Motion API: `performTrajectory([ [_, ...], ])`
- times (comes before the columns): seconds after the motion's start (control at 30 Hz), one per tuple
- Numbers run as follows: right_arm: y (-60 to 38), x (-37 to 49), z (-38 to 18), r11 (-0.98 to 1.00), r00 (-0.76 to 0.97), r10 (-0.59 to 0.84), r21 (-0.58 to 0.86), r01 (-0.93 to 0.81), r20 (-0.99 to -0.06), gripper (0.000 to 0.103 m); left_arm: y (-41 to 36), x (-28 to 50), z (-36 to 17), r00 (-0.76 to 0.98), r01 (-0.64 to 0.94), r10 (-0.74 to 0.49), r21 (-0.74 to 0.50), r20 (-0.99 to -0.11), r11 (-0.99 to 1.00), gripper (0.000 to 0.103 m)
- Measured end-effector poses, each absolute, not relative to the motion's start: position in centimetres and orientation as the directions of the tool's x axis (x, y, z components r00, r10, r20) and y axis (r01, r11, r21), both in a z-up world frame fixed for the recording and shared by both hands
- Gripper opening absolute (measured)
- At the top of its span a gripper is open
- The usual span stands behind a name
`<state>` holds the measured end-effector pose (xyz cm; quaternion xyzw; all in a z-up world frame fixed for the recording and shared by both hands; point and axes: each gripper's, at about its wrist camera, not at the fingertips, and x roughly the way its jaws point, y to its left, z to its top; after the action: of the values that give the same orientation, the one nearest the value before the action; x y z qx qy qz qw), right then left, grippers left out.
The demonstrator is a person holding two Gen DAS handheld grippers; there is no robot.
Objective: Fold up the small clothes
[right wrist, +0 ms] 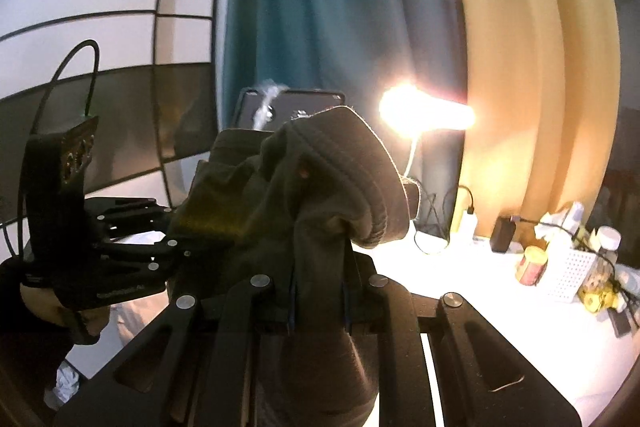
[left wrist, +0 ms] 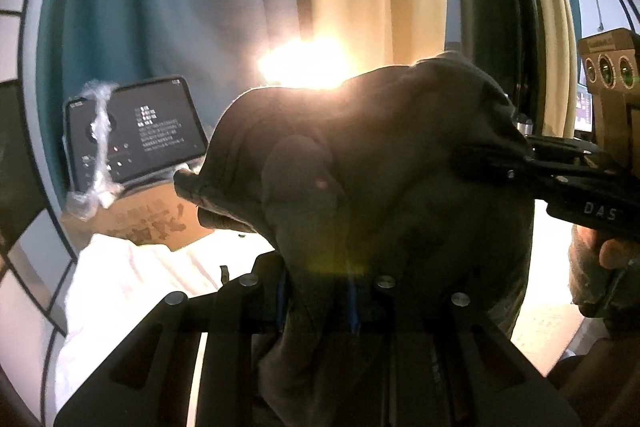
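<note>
Two grippers: both gripped one dark garment and held it up in the air above the white table.
Left gripper: jaws narrow, closed on the lower part of the cloth, which ran down between its fingers.
Right gripper: jaws narrow too, pinching a bunched fold of the same cloth; in the left view it reached in from the right and clamped the garment's right edge.
Garment: dark, thick, crumpled, with a ribbed hem curling over at the top in the right view; it hung between the two tools.
Lamp: lit and glaring behind the cloth, in front of teal and cream curtains.
Tablet: propped on a cardboard box, screen dark with small text.
Right side of table: bottles, a white basket and cables, well apart from the garment.
</note>
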<state>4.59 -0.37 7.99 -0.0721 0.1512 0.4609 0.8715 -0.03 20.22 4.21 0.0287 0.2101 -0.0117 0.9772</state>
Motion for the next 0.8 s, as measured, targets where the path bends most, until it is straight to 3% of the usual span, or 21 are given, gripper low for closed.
performTrajectory([
  [0.3, 1.5, 8.7, 4.5, 0.570, 0.497, 0.759, 0.058, -0.820, -0.421, 0.017, 21.2, 3.7, 0.9, 0.859, 0.013, 0.004, 0.030, -0.512, 0.999, 0.021],
  [0.8, 5.1, 14.7, -0.1, 0.580, 0.449, 0.733, 0.125, -0.805, -0.511, 0.017, 23.2, 7.6, -2.0, 0.795, -0.009, 0.015, 0.013, -0.606, 1.000, 0.021],
])
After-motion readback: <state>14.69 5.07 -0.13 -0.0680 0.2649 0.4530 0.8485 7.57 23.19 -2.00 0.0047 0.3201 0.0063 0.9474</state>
